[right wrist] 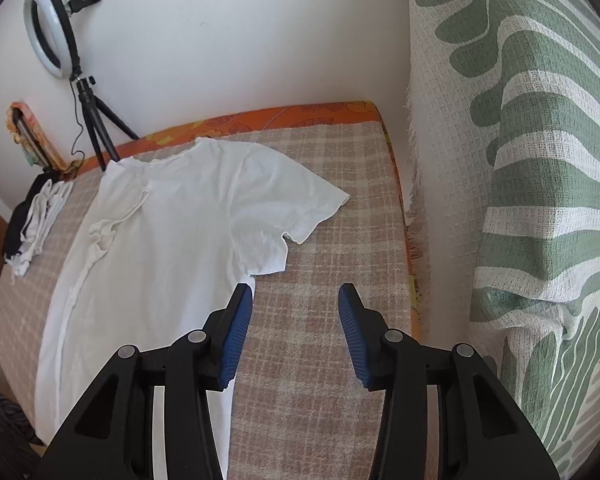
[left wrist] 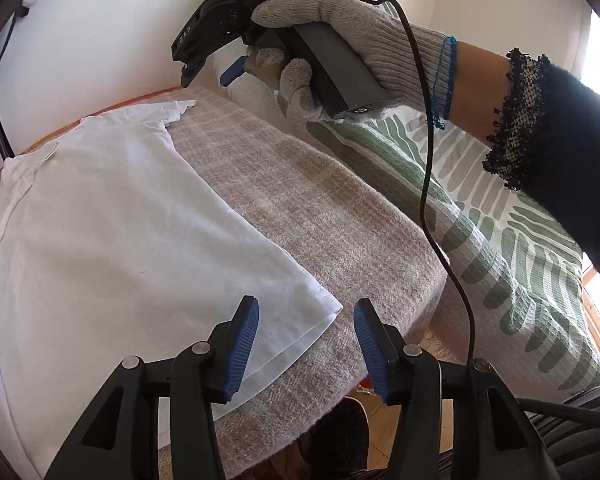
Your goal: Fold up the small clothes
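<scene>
A white T-shirt [left wrist: 100,224] lies flat on a beige checked blanket [left wrist: 320,216]. My left gripper [left wrist: 306,320] is open and empty, just above the shirt's near hem corner [left wrist: 324,304]. My right gripper [right wrist: 296,308] is open and empty, above the blanket beside the shirt's side edge, below its right sleeve [right wrist: 300,200]. The shirt [right wrist: 160,232] has one side folded in along the left. In the left wrist view the right gripper [left wrist: 212,60] shows held in a gloved hand [left wrist: 340,40] above the far sleeve.
A sofa with a green and white patterned throw [right wrist: 520,160] stands right of the blanket. A ring light on a tripod [right wrist: 80,92] stands at the back left. A pile of dark and white clothes [right wrist: 36,216] lies at the far left. A white wall [right wrist: 220,40] is behind.
</scene>
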`<state>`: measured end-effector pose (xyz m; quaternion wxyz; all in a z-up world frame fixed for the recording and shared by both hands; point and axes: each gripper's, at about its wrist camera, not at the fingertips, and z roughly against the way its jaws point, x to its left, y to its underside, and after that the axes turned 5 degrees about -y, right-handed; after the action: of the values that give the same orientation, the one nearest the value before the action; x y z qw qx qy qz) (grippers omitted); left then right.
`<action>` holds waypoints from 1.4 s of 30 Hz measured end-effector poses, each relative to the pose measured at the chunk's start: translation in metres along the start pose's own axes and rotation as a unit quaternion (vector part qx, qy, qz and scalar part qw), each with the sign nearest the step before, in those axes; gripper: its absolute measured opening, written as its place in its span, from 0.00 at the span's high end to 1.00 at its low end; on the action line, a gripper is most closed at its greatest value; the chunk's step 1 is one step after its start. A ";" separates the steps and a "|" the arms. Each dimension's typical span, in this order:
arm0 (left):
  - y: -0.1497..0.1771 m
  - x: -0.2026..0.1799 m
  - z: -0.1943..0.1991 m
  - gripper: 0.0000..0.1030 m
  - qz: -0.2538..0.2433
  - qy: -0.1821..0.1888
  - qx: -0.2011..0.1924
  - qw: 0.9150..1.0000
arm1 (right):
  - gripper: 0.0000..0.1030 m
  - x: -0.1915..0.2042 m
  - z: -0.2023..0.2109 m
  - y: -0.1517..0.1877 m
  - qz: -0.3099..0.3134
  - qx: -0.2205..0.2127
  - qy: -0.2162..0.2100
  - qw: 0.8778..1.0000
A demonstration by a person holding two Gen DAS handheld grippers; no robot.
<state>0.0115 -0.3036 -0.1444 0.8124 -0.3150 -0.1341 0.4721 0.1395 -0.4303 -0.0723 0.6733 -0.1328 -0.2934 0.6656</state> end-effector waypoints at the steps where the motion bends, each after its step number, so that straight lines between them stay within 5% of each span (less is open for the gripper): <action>1: -0.001 -0.001 -0.003 0.50 -0.002 -0.002 0.003 1.000 | 0.52 -0.003 -0.004 -0.002 -0.004 0.001 -0.001 1.000; 11: -0.004 0.008 -0.018 0.83 -0.006 -0.011 0.008 1.000 | 0.51 -0.031 -0.047 -0.015 -0.073 0.012 -0.050 0.996; 17: -0.005 0.033 -0.015 1.00 0.056 0.032 0.021 0.998 | 0.51 -0.031 -0.070 -0.020 -0.089 0.018 -0.071 0.993; 27: -0.006 0.038 0.002 1.00 0.077 0.044 -0.003 0.996 | 0.54 -0.019 -0.093 -0.035 -0.083 0.009 -0.067 0.994; 30: -0.005 0.041 0.000 1.00 0.088 0.050 0.002 0.995 | 0.92 -0.014 -0.098 -0.038 -0.070 0.014 -0.067 0.995; 42: 0.001 0.063 0.027 1.00 0.116 0.055 -0.030 0.991 | 0.97 0.019 -0.084 -0.054 -0.038 -0.004 -0.022 0.999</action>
<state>0.0297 -0.2388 -0.1297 0.7486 -0.3783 -0.0659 0.5405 0.2306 -0.3979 -0.1035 0.6911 -0.1096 -0.3156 0.6409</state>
